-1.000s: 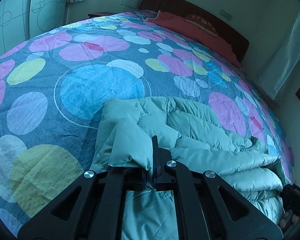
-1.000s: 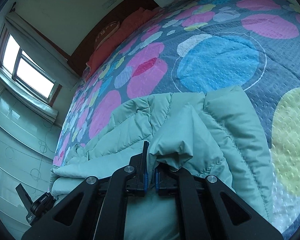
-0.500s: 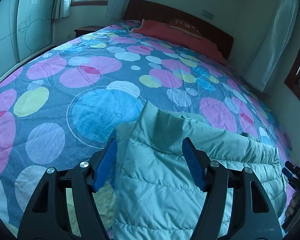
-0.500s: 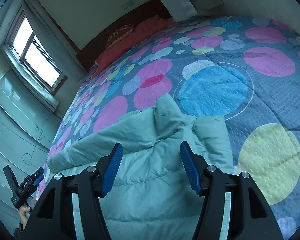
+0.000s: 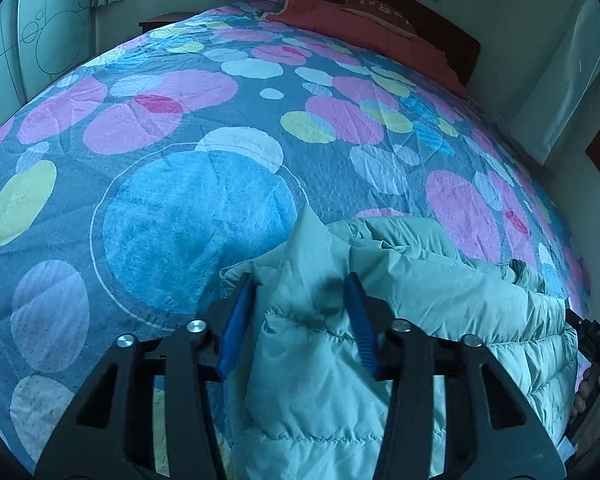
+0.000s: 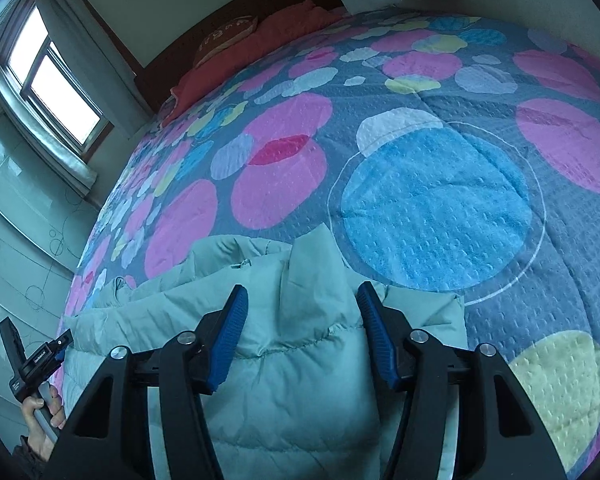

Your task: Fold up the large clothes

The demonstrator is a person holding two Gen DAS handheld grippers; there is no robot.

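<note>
A pale green padded jacket (image 5: 440, 292) lies folded on the near part of the bed, with a corner of its top layer standing up in a peak. In the left wrist view my left gripper (image 5: 298, 312) straddles that peak. Its blue pads are apart and the jaws are closing, with the fabric between them but not pinched. The right wrist view shows the jacket (image 6: 172, 320) and my right gripper (image 6: 300, 320) the same way: jaws closing, the raised fold between the pads, a gap at the left pad.
The bed has a quilt (image 5: 180, 220) with large coloured circles, and red pillows (image 5: 380, 28) lie at the headboard. A window (image 6: 56, 88) and a wardrobe door (image 6: 16, 240) stand on one side. A hand (image 6: 40, 412) holding the other gripper shows at the edge.
One second ago both grippers were shut on jacket fabric. They then let go and stood wide. Now both sets of jaws are narrower and have drawn back, and the jacket lies folded.
</note>
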